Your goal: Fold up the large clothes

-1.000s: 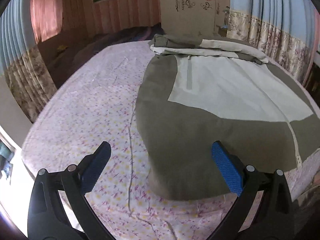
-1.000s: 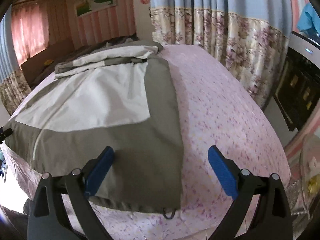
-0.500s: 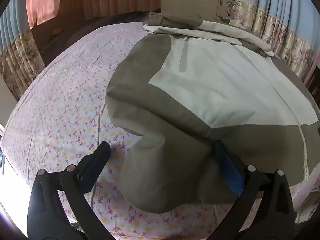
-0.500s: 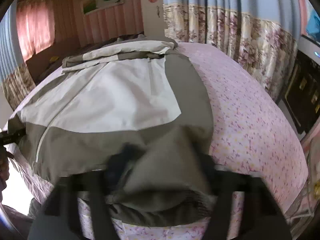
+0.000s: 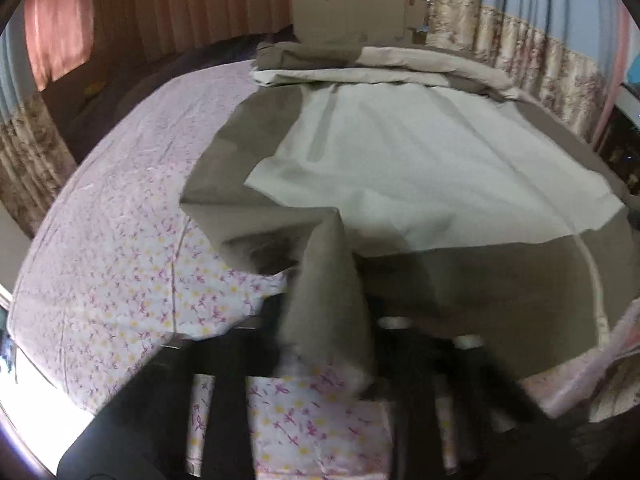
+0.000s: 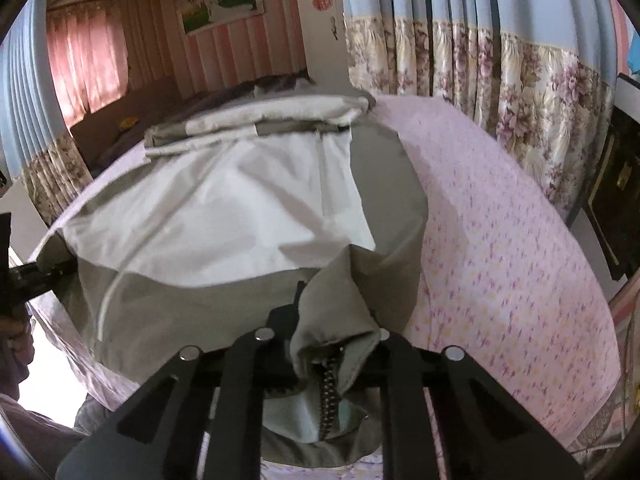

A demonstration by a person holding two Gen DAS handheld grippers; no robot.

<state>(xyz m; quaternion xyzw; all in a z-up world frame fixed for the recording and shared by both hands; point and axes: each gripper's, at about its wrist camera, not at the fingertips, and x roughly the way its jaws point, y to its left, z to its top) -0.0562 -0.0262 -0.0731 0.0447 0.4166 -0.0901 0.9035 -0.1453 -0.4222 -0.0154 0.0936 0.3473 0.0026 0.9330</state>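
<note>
While the bed (image 5: 120, 248) with its pink floral sheet carries it, the grey-and-white jacket (image 5: 400, 152) lies flat, long axis running away from both cameras, folded sleeves bunched at the far end. Left tool (image 5: 328, 320) is clamped on the near-left hem corner, right tool (image 6: 332, 336) on the near-right zipper corner. A second ago both were spread wide over flat fabric; now both corners are pinched and raised.
</note>
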